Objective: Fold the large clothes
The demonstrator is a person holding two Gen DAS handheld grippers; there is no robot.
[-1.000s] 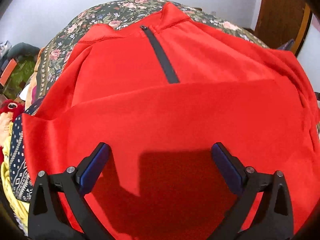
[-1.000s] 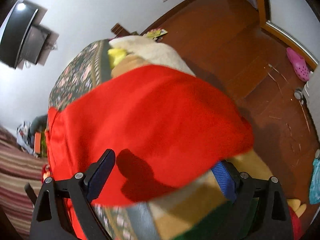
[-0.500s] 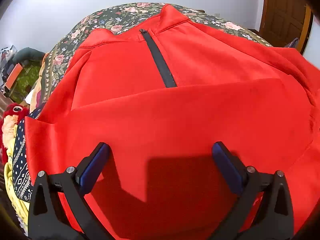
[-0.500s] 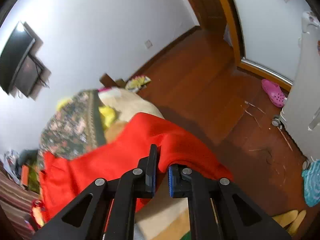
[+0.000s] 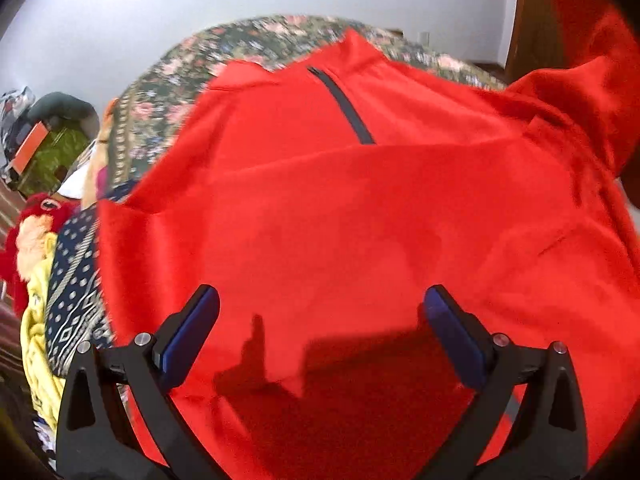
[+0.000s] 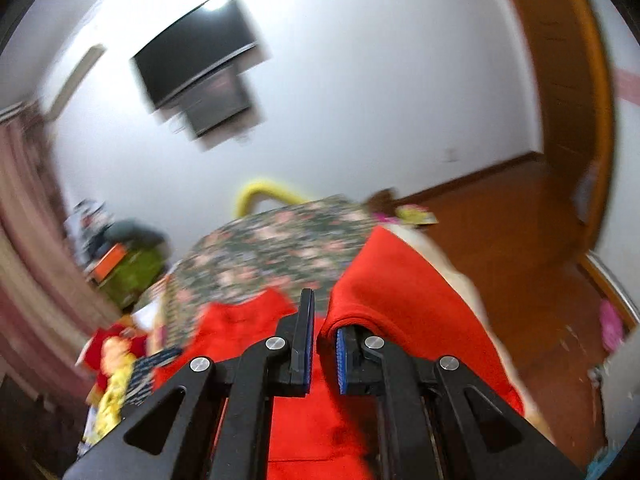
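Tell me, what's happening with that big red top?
Someone is folding the red top, which lies spread on the flowery bedcover. The right hand-held gripper has pinched one side of it and lifted it up. The left hand-held gripper hovers open over the bottom part, holding nothing.

Even indoor light; motion blur both views, worst around television; hard shadow on red garment; fisheye edges dark.
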